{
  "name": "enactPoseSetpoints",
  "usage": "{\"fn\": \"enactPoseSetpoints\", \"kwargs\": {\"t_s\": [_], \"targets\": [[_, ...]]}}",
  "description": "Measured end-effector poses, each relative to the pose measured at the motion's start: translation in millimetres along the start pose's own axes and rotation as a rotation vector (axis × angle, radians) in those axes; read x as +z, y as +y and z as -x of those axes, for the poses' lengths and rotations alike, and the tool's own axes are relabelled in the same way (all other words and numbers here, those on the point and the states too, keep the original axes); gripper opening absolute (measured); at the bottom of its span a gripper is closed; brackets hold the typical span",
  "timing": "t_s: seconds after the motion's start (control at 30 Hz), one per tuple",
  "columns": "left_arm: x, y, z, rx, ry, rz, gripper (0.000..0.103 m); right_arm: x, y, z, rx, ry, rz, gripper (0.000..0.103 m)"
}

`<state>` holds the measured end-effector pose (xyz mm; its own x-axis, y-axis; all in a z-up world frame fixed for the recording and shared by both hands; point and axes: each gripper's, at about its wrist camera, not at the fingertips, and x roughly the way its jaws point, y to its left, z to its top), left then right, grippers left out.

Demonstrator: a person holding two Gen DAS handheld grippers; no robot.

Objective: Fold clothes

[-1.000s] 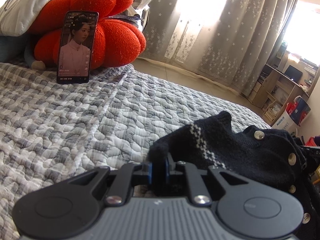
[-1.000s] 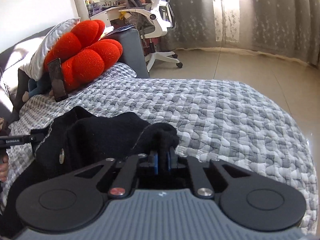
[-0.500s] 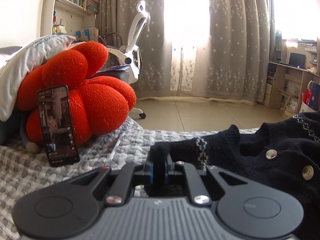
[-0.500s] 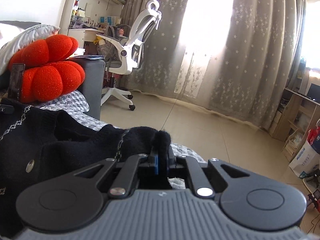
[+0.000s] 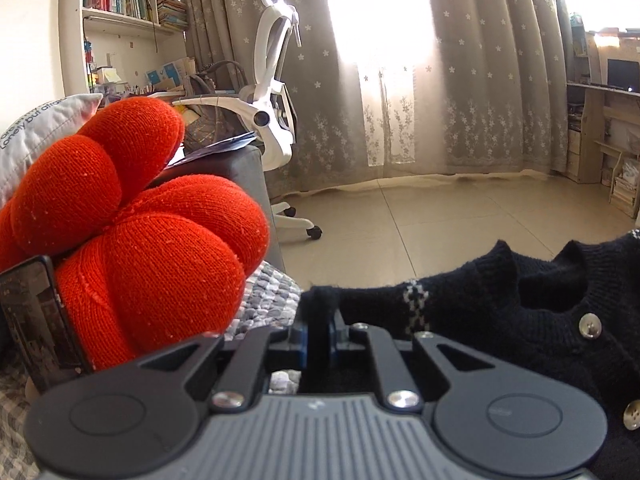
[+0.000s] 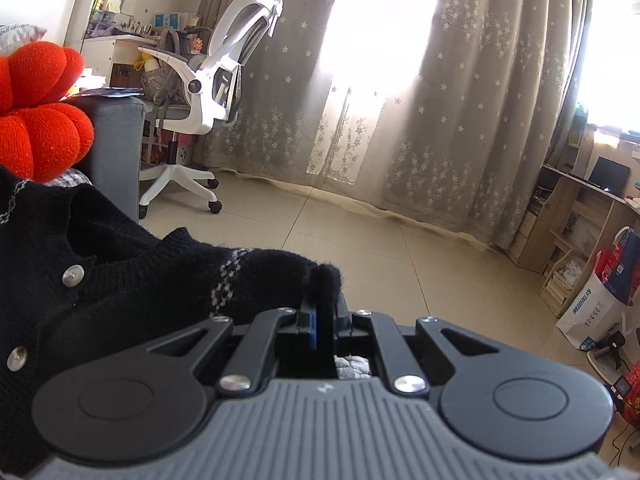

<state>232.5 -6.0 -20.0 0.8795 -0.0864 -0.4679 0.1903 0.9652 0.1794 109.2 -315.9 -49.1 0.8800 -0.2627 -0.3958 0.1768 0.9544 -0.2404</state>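
A black knitted cardigan [image 5: 520,320] with silver buttons and a white patterned stripe hangs stretched between both grippers, off the bed. My left gripper [image 5: 319,328] is shut on one shoulder corner of it, with the knit bunched between the blue pads. In the right wrist view the same cardigan [image 6: 120,272] runs off to the left, and my right gripper [image 6: 325,312] is shut on its other shoulder corner. The neck opening and button placket face the cameras. The lower part of the cardigan is hidden below the gripper bodies.
A red pumpkin-shaped cushion [image 5: 140,248] sits close on the left, with a phone [image 5: 36,320] leaning against it on the grey checked quilt [image 5: 268,300]. Behind stand a white office chair [image 6: 208,92], star-patterned curtains [image 6: 460,120], a wooden desk [image 6: 576,216] and tiled floor [image 5: 440,220].
Both grippers have lifted the cardigan off the quilt and carried it toward the cushion end of the bed; the views have swung up from the quilt to the room and floor.
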Motion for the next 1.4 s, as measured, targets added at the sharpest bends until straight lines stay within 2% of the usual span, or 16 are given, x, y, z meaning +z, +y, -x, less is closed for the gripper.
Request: {"fn": "enactPoseSetpoints", "kwargs": {"t_s": [0.17, 0.33, 0.43, 0.5, 0.53, 0.57, 0.67, 0.73, 0.87, 0.93, 1.0, 1.1, 1.23, 1.4], "targets": [[-14, -8, -37, 0.001, 0.102, -0.011, 0.010, -12, 1, -28, 0.020, 0.106, -0.006, 0.008], [-22, -10, -49, 0.006, 0.120, -0.010, 0.013, -21, -5, -41, 0.038, 0.182, -0.052, 0.008], [-22, -7, -50, 0.029, 0.118, 0.010, 0.030, -17, -12, -41, 0.050, 0.193, -0.098, 0.009], [-21, -4, -46, 0.038, 0.106, 0.030, 0.046, -15, -21, -37, 0.079, 0.189, -0.148, 0.024], [-19, -1, -42, 0.033, 0.101, 0.043, 0.049, -15, -26, -34, 0.087, 0.188, -0.178, 0.035], [-18, 3, -38, 0.027, 0.098, 0.059, 0.053, -14, -32, -30, 0.093, 0.186, -0.205, 0.040], [-17, 14, -22, -0.003, 0.095, 0.107, 0.063, -11, -50, -15, 0.125, 0.180, -0.271, 0.040], [-18, 22, -14, -0.030, 0.103, 0.130, 0.065, -9, -59, -5, 0.119, 0.175, -0.288, 0.040], [-20, 41, -3, -0.075, 0.115, 0.197, 0.064, -6, -72, 5, 0.171, 0.172, -0.345, 0.040], [-22, 53, 1, -0.109, 0.118, 0.267, 0.059, -4, -77, 3, 0.239, 0.183, -0.410, 0.039], [-25, 64, 2, -0.154, 0.128, 0.332, 0.049, -3, -79, -2, 0.301, 0.203, -0.475, 0.033], [-32, 72, -2, -0.226, 0.152, 0.393, 0.048, -3, -78, -14, 0.365, 0.242, -0.549, 0.031], [-42, 78, -12, -0.261, 0.163, 0.457, 0.045, -9, -76, -30, 0.362, 0.273, -0.587, 0.031], [-48, 81, -30, -0.300, 0.163, 0.514, 0.034, -20, -76, -45, 0.340, 0.266, -0.603, 0.031]]}}
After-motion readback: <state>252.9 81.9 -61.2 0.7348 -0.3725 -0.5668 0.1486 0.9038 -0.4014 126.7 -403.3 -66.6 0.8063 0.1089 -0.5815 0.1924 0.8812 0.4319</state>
